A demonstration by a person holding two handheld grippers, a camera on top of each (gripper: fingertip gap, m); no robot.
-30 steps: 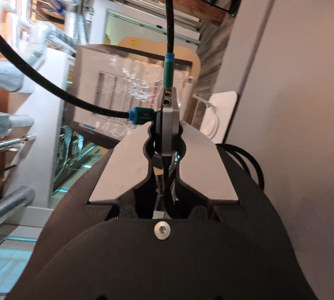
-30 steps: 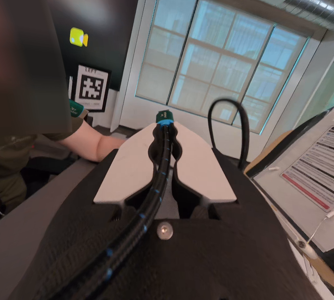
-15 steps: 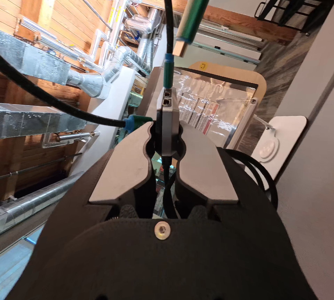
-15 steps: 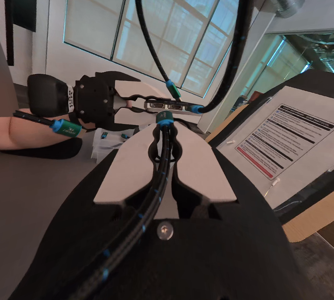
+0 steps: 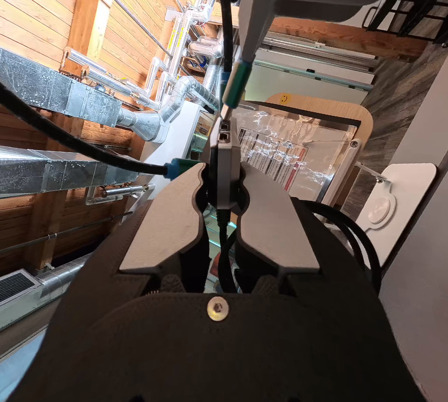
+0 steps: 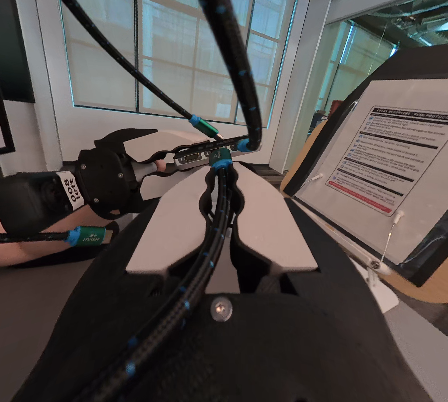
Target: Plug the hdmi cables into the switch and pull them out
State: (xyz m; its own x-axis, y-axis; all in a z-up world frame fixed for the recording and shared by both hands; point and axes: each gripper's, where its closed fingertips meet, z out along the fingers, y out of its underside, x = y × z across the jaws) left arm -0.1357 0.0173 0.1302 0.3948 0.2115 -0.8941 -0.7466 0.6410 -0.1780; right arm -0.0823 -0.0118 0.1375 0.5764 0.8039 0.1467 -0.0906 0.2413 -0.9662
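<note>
Holding the switch [image 5: 224, 172] pinched edge-on in the left gripper [image 5: 224, 186], at the view's centre; carrying one cable already seated at its far end [image 6: 244, 145] and another on the edge at 10 o'clock [image 6: 202, 125]; pinching a third HDMI plug [image 6: 219, 155] in the right gripper [image 6: 219, 186], nose just at the numbered ports, not yet clearly seated; leaving one port [image 6: 192, 156] open and a loose plug [image 6: 89, 237] at 8 o'clock; judging plugging about halfway, all pulling out remaining.
</note>
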